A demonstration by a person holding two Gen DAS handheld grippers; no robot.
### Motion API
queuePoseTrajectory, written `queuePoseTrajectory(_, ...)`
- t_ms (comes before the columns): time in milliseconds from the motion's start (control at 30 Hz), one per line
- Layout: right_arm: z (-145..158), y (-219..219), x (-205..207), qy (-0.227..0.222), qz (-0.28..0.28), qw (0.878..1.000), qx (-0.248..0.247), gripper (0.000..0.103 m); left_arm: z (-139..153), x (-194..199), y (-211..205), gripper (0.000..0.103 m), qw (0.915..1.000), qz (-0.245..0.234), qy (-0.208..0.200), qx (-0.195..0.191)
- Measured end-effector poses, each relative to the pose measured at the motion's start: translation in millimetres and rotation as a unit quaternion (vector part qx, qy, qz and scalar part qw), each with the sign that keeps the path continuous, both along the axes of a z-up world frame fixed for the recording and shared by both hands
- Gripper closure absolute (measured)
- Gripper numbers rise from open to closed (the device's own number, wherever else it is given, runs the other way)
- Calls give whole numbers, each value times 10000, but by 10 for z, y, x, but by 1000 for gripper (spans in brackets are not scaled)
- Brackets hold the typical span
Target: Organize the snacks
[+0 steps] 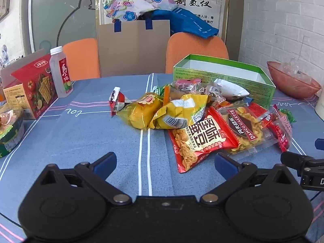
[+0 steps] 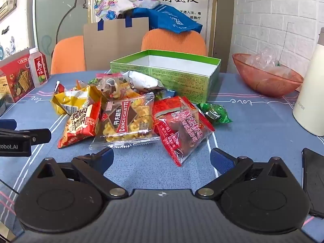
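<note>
A heap of snack packets lies on the blue tablecloth in front of an open green box. It holds two yellow packets, a red bag with a white label, a clear Danco Galette packet, a red-and-clear packet and a green sweet. My left gripper stands open just short of the red bag, nothing between its fingers. My right gripper is open too, near the Galette and red-and-clear packets.
A red cracker box and a drink bottle stand at the left. A pink bowl and a cream flask sit at the right. Orange chairs stand behind the table. A dark phone lies near right.
</note>
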State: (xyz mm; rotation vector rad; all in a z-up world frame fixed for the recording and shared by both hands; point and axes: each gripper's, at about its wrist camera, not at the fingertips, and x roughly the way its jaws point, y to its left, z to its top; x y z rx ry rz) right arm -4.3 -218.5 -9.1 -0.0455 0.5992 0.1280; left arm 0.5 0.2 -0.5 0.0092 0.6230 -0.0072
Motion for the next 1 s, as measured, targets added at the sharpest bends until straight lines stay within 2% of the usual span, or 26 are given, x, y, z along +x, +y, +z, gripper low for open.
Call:
queuePoseTrajectory(100, -14, 3, 48, 41, 14, 10000, -34, 0, -4, 9, 12, 0, 10000, -11, 19, -43)
queuePoseTrajectory(133, 17, -25, -17, -121, 0, 9999, 36, 0, -4, 15, 19, 0, 10000, -9, 25, -56)
queuePoseTrajectory(200, 24, -23, -26, -128, 6, 9999, 34, 0, 31, -38, -39, 0, 10000, 28, -49, 22)
queuePoseTrajectory(1000, 31, 82, 58, -89, 97, 9999, 11, 0, -6, 61, 62, 0, 9999, 5, 15, -119)
